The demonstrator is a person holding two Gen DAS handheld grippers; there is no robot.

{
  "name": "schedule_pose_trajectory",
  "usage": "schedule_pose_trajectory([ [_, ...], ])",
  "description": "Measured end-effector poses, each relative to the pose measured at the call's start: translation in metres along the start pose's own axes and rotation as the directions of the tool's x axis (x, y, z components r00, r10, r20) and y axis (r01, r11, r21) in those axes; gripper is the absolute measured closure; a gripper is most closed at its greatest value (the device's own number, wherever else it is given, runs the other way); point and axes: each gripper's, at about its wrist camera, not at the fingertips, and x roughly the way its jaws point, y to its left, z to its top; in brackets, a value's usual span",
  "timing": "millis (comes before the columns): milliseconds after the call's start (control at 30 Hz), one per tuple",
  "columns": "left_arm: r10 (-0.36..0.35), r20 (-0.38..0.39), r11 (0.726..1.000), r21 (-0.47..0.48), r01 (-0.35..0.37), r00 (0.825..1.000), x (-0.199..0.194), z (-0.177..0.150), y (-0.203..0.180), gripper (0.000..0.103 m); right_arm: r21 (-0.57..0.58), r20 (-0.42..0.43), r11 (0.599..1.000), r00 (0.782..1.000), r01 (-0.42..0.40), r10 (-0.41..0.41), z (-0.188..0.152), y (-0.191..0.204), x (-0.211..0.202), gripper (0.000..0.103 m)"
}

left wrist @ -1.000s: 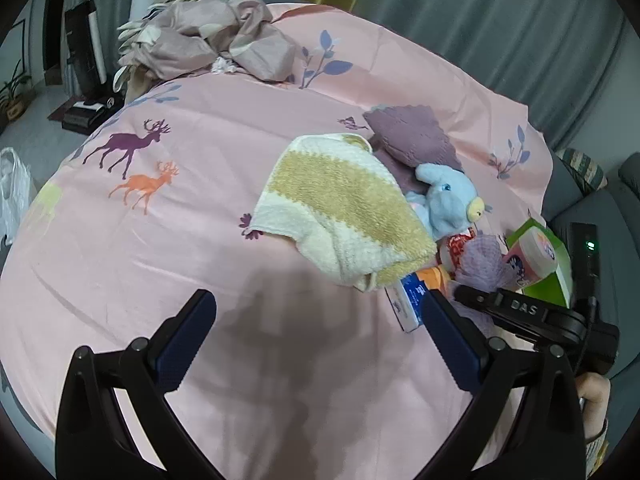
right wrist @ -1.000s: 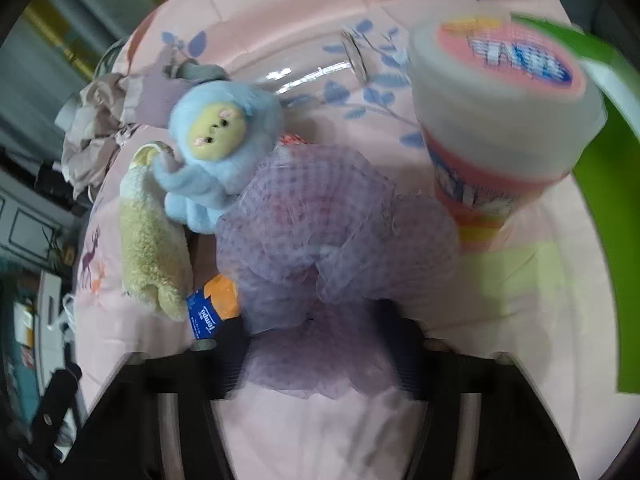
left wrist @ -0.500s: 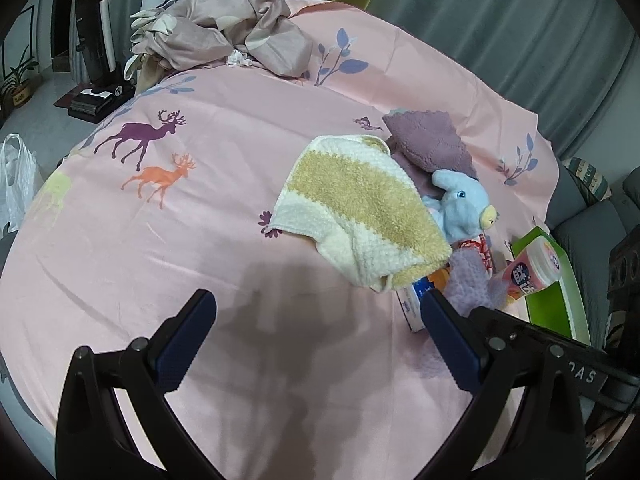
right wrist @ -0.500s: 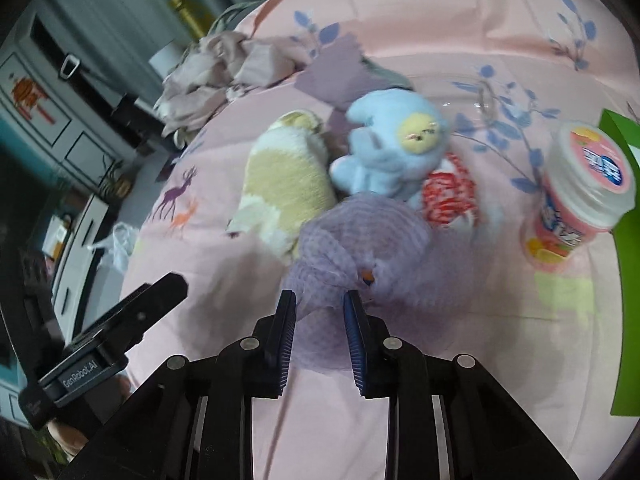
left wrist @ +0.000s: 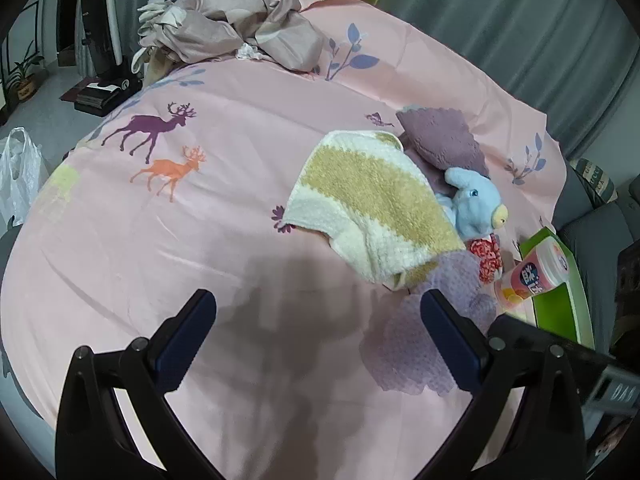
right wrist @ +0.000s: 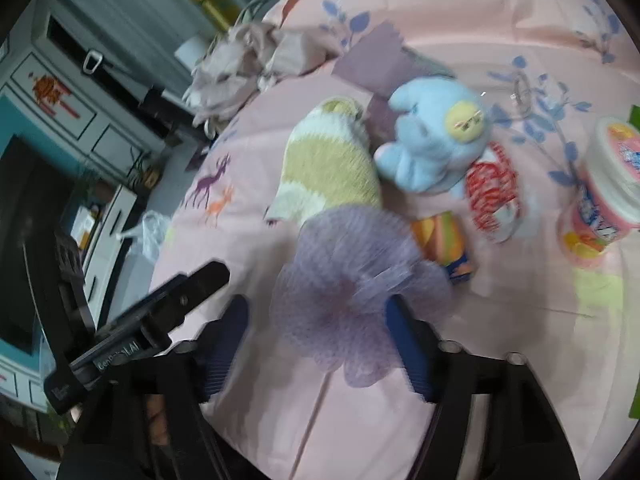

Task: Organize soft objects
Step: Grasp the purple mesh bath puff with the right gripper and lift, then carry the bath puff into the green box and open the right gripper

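A purple mesh bath puff [right wrist: 352, 284] lies on the pink bedsheet [left wrist: 200, 240] between the fingers of my right gripper [right wrist: 320, 332], whose jaws are now open and apart from it. The puff also shows in the left wrist view [left wrist: 420, 344]. Beyond it lie a yellow-and-white towel [left wrist: 372, 204], a blue plush toy [left wrist: 476, 200] and a purple cloth [left wrist: 440, 144]. My left gripper [left wrist: 320, 332] is open and empty above bare sheet, left of the puff.
A pink-lidded tub [right wrist: 608, 184], a red-patterned packet [right wrist: 492, 192] and an orange-blue box [right wrist: 448, 244] lie by the soft things. A green box [left wrist: 560, 304] sits at the right edge. Crumpled bedding [left wrist: 232, 28] is at the far end.
My right gripper, shut on the puff half a second ago, has opened; the puff rests on the sheet, pulled nearer and left. The left gripper has barely moved.
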Motion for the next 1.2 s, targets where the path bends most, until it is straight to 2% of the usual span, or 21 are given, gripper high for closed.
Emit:
schedule_pose_trajectory([
  [167,-0.041,-0.045,0.999,0.009,0.041,0.998,0.008,-0.006,-0.008,0.003,0.067,0.034,0.997,0.998,0.049,-0.051,0.003,-0.016,-0.007,0.027],
  [300,-0.1,-0.113,0.994,0.033,0.105,0.989,0.021,-0.016,-0.02,0.011,0.145,0.009,0.988,0.999,0.05,-0.052,0.005,-0.033,0.005,0.027],
  [400,-0.118,-0.169,0.991,0.048,0.128,0.979,0.036,-0.026,-0.031,0.024,0.174,-0.013,0.984,0.999,0.044,-0.043,0.001,-0.041,0.016,0.027],
  [567,-0.143,-0.234,0.987,0.044,0.157,0.962,0.056,-0.037,-0.038,0.055,0.163,-0.048,0.986,0.999,0.019,-0.012,-0.003,-0.036,0.034,0.027],
  [600,-0.149,-0.238,0.986,0.034,0.162,0.96,0.058,-0.037,-0.037,0.057,0.165,-0.057,0.986,0.998,0.014,-0.004,-0.004,-0.036,0.038,0.027],
  [633,-0.152,-0.235,0.986,0.029,0.163,0.96,0.059,-0.037,-0.036,0.061,0.166,-0.065,0.986,0.998,0.007,0.004,-0.005,-0.035,0.041,0.03],
  [667,-0.152,-0.23,0.987,0.024,0.162,0.961,0.06,-0.036,-0.035,0.066,0.167,-0.075,0.986,0.997,-0.003,0.016,-0.006,-0.035,0.046,0.036],
  [800,-0.163,-0.222,0.986,0.009,0.169,0.961,0.062,-0.035,-0.031,0.071,0.185,-0.102,0.982,0.993,-0.035,0.054,-0.009,-0.035,0.061,0.048],
  [867,-0.183,-0.219,0.982,0.014,0.19,0.958,0.062,-0.034,-0.031,0.076,0.188,-0.115,0.981,0.991,-0.047,0.07,-0.011,-0.036,0.068,0.061],
  [933,-0.193,-0.215,0.979,0.018,0.201,0.957,0.06,-0.036,-0.033,0.082,0.201,-0.111,0.977,0.989,-0.078,0.102,-0.012,-0.036,0.071,0.065],
  [1067,-0.201,-0.156,0.975,0.058,0.212,0.967,0.048,-0.035,-0.044,0.083,0.174,-0.076,0.978,0.989,-0.115,0.13,-0.009,-0.03,0.057,0.065],
  [1200,-0.196,-0.051,0.968,0.151,0.202,0.979,0.02,-0.026,-0.058,0.083,0.135,0.007,0.978,0.987,-0.158,0.158,-0.002,-0.019,0.032,0.065],
])
